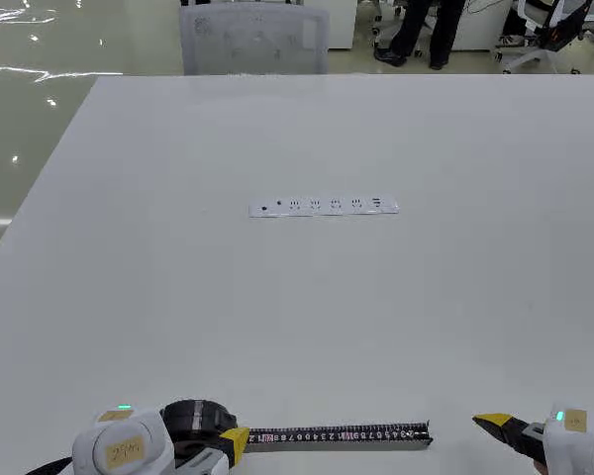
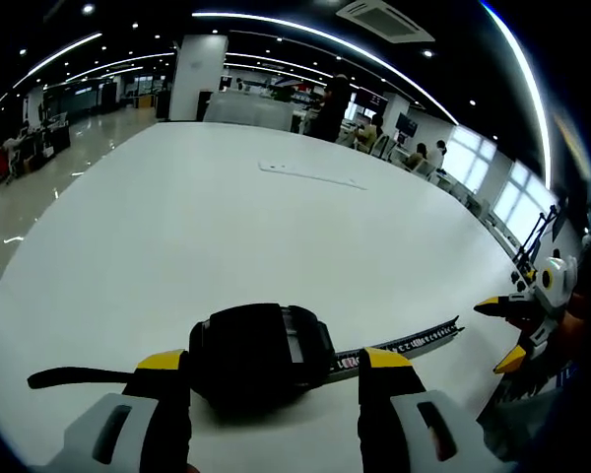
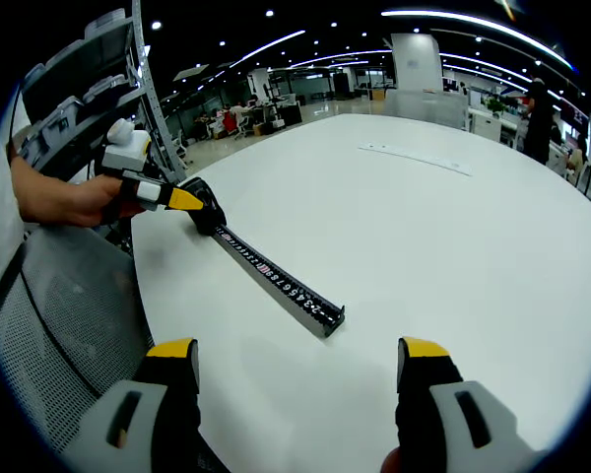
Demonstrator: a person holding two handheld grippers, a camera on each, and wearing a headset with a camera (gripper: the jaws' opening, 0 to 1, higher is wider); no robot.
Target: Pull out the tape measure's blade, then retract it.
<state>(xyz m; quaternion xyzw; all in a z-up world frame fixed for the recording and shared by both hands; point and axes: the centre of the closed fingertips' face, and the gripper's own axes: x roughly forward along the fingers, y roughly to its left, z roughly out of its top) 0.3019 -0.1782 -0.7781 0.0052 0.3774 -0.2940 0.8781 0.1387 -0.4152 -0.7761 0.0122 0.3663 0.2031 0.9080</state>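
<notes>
- The tape measure [image 1: 200,421] has a black, rounded case and lies at the near edge of the white table [image 1: 307,307].
- Its blade [image 1: 337,434] lies flat, drawn out rightward, with printed numerals.
- The left gripper [image 2: 273,360] has its jaws clamped on the case.
- The right gripper [image 3: 297,347] has its jaws apart, just beyond the blade's tip.

Bright even overhead light, white table [image 1: 376,297] washed pale with faint shadows, glare streaks on the glossy floor [image 1: 30,59], ceiling strip lights [image 2: 295,24] bowed by fisheye, edges stretched and soft

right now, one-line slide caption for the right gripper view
Open right gripper faces the extended blade; the left gripper brackets the tape measure.
</notes>
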